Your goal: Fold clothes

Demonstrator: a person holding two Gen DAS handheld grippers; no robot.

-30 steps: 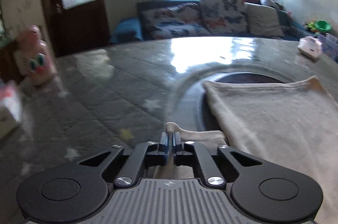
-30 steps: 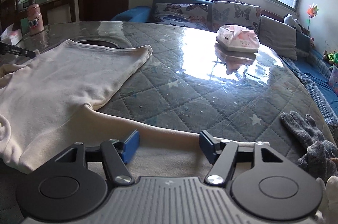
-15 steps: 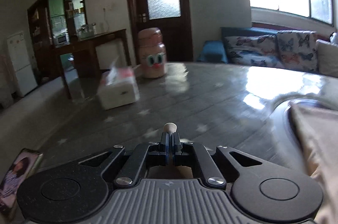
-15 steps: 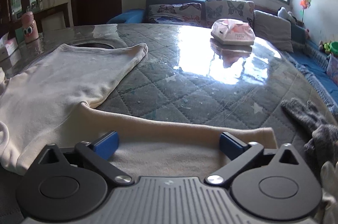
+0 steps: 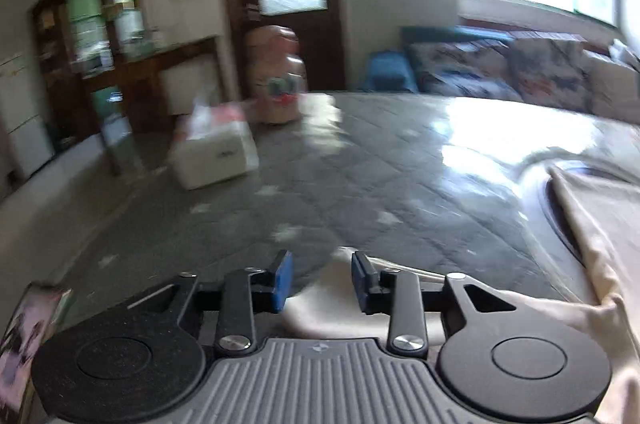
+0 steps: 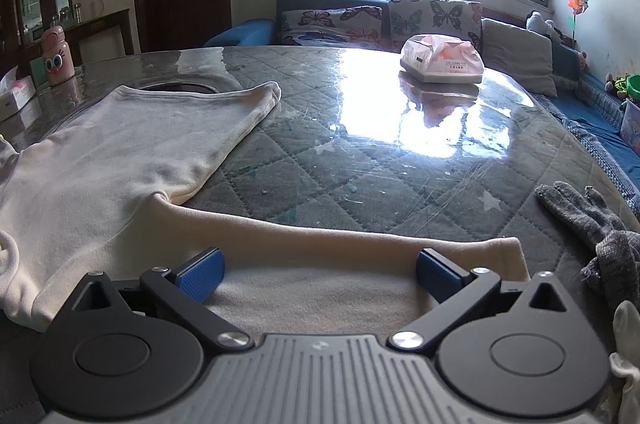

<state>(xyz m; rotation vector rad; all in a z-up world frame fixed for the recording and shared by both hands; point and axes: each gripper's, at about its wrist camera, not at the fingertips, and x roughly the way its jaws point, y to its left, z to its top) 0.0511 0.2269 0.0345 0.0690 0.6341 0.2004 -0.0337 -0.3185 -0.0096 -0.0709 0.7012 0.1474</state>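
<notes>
Cream long-sleeved top (image 6: 120,152), laid flat on a quilted, glass-covered table (image 6: 360,160), is the garment to be folded.

Left wrist view, blurred: the left gripper (image 5: 322,282) has its blue-padded jaws spread apart, with a rounded cream sleeve end (image 5: 324,300) lying between and below them, not pinched. More of the top runs along the right edge of this view. Farther off on the table stand a white tissue box (image 5: 214,154) and a pink cartoon-faced bottle (image 5: 276,84).

Right wrist view, sharp: the right gripper (image 6: 318,270) is spread wide, hovering just over the other sleeve (image 6: 320,244), which stretches across the table toward its cuff at the right. The body of the top spreads away to the left, its hem near a dark round opening in the table. A pink tissue pack (image 6: 442,60) sits well beyond, and a grey knit glove (image 6: 592,220) lies near the cuff.

The fabric looks soft, light and limp, likely to sag and wrinkle when lifted. A good hold would be a pinch at the sleeve cuff or a seam edge, catching both layers; the glass may let the cloth slide.
</notes>
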